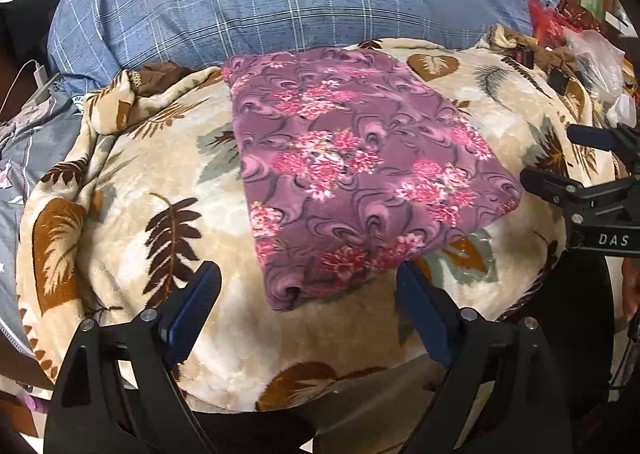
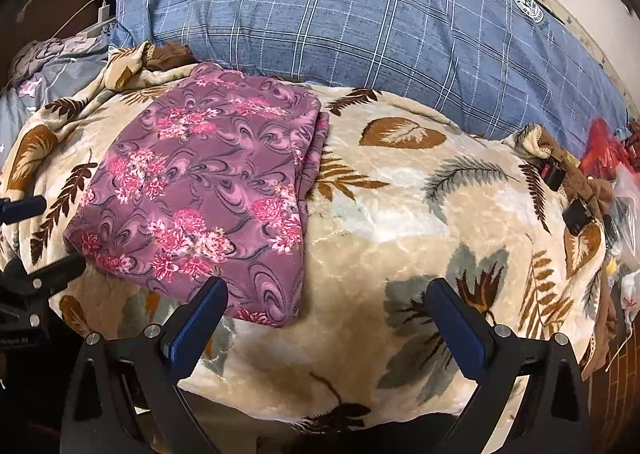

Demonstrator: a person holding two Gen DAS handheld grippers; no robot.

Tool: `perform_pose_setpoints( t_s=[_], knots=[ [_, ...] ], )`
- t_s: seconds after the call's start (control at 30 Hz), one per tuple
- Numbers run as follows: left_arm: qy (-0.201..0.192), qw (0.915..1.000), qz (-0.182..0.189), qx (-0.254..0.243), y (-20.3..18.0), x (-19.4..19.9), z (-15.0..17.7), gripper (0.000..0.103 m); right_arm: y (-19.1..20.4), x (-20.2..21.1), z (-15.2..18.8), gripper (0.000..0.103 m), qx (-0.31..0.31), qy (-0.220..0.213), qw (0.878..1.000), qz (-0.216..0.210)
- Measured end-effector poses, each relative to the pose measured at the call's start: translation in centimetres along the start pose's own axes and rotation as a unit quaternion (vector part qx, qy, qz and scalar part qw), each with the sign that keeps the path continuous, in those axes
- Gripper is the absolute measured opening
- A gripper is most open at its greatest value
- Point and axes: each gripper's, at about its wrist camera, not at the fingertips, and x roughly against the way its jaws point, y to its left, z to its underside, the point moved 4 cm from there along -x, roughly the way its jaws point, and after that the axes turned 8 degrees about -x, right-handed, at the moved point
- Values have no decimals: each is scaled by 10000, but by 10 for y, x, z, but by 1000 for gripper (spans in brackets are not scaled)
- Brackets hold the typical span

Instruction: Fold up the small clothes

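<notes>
Already the purple floral garment (image 1: pixel 352 174) lies folded in a neat rectangle on the leaf-print blanket (image 1: pixel 132 190), so I judge this fold finished. Both the left gripper (image 1: pixel 308 314) and right gripper (image 2: pixel 326 318) hang spread, empty; next comes setting it aside. Only the right view shows its layered edge.

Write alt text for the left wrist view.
A folded purple floral garment lies on a beige leaf-print blanket, ahead of the open, empty left gripper. The right gripper reaches in beside the garment; a blue plaid pillow lies behind.
</notes>
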Motion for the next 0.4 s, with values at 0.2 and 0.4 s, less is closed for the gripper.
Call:
perform_pose_setpoints(
  t_s=[0.2, 0.4],
  knots=[
    [-180, 9997, 87, -117, -11, 8, -5, 91, -3, -1, 1, 100, -56, 28, 10000, -13],
    [-195, 9994, -13, -274, -18, 9, -6, 91, -5, -1, 2, 100, -40, 93, 9999, -123]
  ],
)
